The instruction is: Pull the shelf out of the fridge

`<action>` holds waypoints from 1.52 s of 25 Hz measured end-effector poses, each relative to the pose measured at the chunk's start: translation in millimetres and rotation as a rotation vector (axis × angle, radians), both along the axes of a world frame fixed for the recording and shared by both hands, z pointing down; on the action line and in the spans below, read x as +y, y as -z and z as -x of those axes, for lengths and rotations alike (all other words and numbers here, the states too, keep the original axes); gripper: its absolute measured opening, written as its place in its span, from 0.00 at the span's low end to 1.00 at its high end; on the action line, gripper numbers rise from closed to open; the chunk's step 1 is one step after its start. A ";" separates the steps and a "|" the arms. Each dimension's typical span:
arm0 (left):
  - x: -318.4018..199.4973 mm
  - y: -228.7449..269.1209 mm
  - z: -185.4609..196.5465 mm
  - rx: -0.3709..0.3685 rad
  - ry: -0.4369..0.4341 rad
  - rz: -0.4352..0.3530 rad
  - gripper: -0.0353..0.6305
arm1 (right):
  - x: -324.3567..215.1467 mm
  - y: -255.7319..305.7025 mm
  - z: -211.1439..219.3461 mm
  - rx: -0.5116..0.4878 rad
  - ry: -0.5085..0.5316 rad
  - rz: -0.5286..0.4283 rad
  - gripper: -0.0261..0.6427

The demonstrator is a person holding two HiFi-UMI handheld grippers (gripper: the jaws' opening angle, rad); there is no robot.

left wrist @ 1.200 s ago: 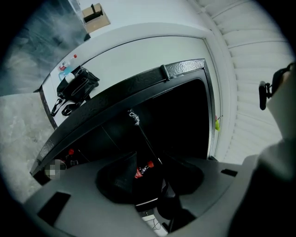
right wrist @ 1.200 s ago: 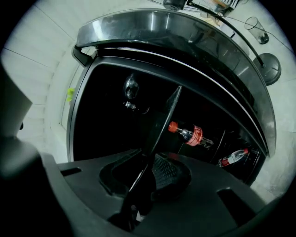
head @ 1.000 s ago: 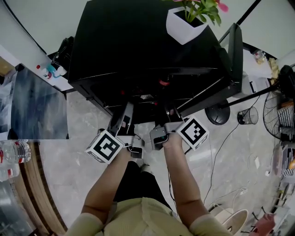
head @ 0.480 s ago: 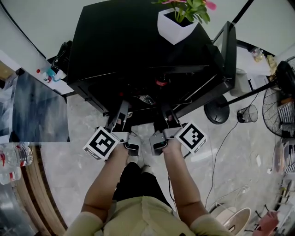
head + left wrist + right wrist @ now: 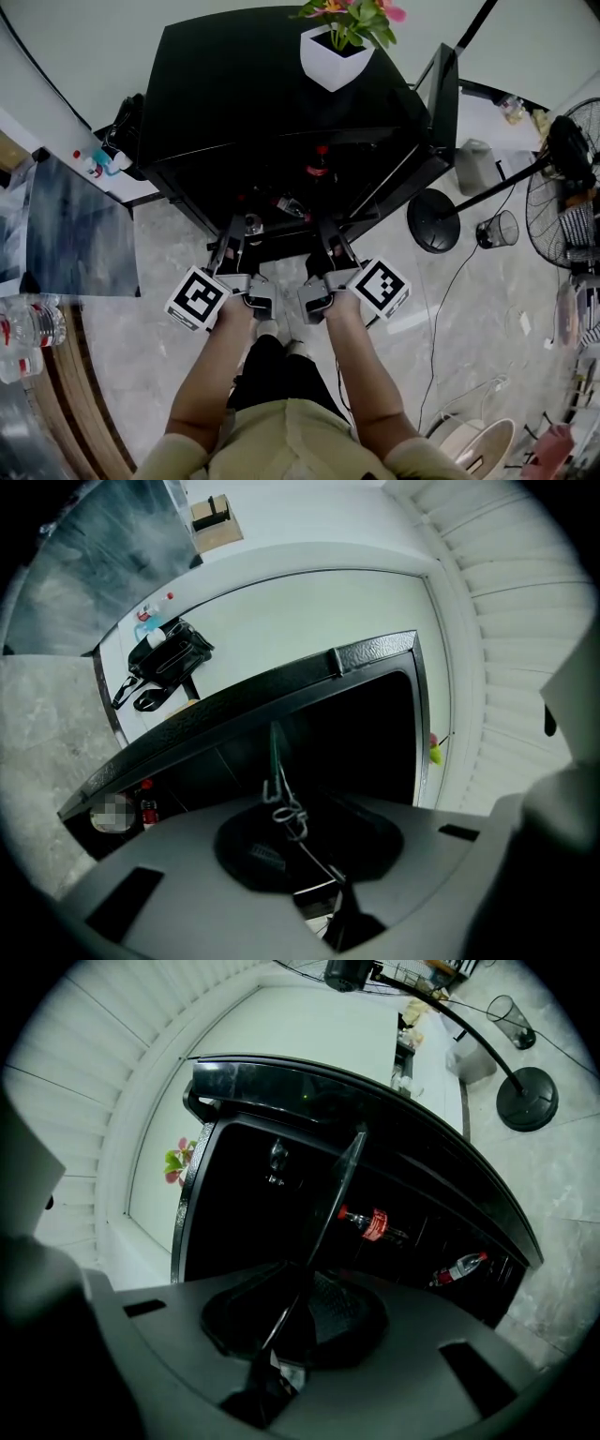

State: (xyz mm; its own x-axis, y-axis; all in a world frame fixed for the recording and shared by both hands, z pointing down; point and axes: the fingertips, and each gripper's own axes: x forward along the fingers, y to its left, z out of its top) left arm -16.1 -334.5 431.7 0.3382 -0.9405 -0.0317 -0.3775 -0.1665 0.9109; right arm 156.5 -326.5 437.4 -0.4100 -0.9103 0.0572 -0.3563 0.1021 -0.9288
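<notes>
A small black fridge (image 5: 253,84) stands with its door (image 5: 441,89) swung open to the right. Its glass shelf (image 5: 281,247) juts from the opening at the bottom. My left gripper (image 5: 232,251) has just been closing its jaws, and they now pinch the shelf's left front edge (image 5: 275,752). My right gripper (image 5: 328,251) is shut on the right front edge (image 5: 328,1204). Both point level into the fridge. In the left gripper view (image 5: 300,846) and the right gripper view (image 5: 295,1316) the thin pane runs straight between the jaws.
A white pot with flowers (image 5: 333,56) sits on the fridge top. Bottles (image 5: 375,1225) lie inside. A fan stand (image 5: 436,220) and wire bin (image 5: 495,228) are at the right. Water bottles (image 5: 23,319) are at the left. My legs are just behind the grippers.
The left gripper's jaws have closed from wide open onto the shelf edge. Both grippers sit slightly nearer my body, the right one drawn back a little.
</notes>
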 end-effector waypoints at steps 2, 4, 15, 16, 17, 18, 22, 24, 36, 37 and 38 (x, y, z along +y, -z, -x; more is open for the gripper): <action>5.5 1.2 -2.2 -0.002 -0.013 -0.014 0.17 | 5.8 -0.9 -2.7 0.015 0.002 0.004 0.14; 12.3 2.5 -3.9 0.005 -0.026 -0.021 0.16 | 12.6 0.7 -3.4 0.009 0.003 0.004 0.14; 68.0 7.4 -12.0 0.121 -0.045 -0.008 0.14 | 68.1 10.2 -9.0 -0.007 0.030 -0.017 0.15; 74.3 7.0 -13.5 0.124 -0.046 -0.009 0.13 | 73.9 11.3 -10.0 -0.007 0.037 -0.023 0.15; 80.6 6.8 -14.5 0.124 -0.046 -0.007 0.13 | 79.8 12.4 -11.2 -0.002 0.042 -0.027 0.15; 86.9 7.5 -15.3 0.124 -0.045 -0.005 0.13 | 85.8 13.6 -11.9 0.003 0.048 -0.032 0.15; 110.9 23.0 -18.4 0.114 -0.052 -0.036 0.13 | 111.5 20.9 -12.2 0.014 0.072 -0.060 0.16; 120.1 31.8 -20.8 0.107 -0.058 -0.059 0.13 | 122.1 26.3 -15.4 0.020 0.071 -0.073 0.16; 172.6 65.6 -20.8 0.120 -0.068 -0.080 0.13 | 173.8 58.7 -16.7 0.008 0.084 -0.086 0.15; 177.3 67.6 -18.5 0.117 -0.068 -0.075 0.13 | 178.5 61.9 -13.8 0.006 0.090 -0.089 0.15; 181.7 69.6 -15.9 0.114 -0.070 -0.072 0.13 | 183.6 64.4 -10.7 0.005 0.094 -0.088 0.16</action>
State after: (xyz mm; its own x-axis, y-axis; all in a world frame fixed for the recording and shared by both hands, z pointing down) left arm -0.2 -152.8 362.1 0.3936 -0.9085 -0.1403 -0.2573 -0.2553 0.9320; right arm 167.3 -142.9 373.0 -0.4938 -0.8694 -0.0187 -0.3463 0.2163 -0.9128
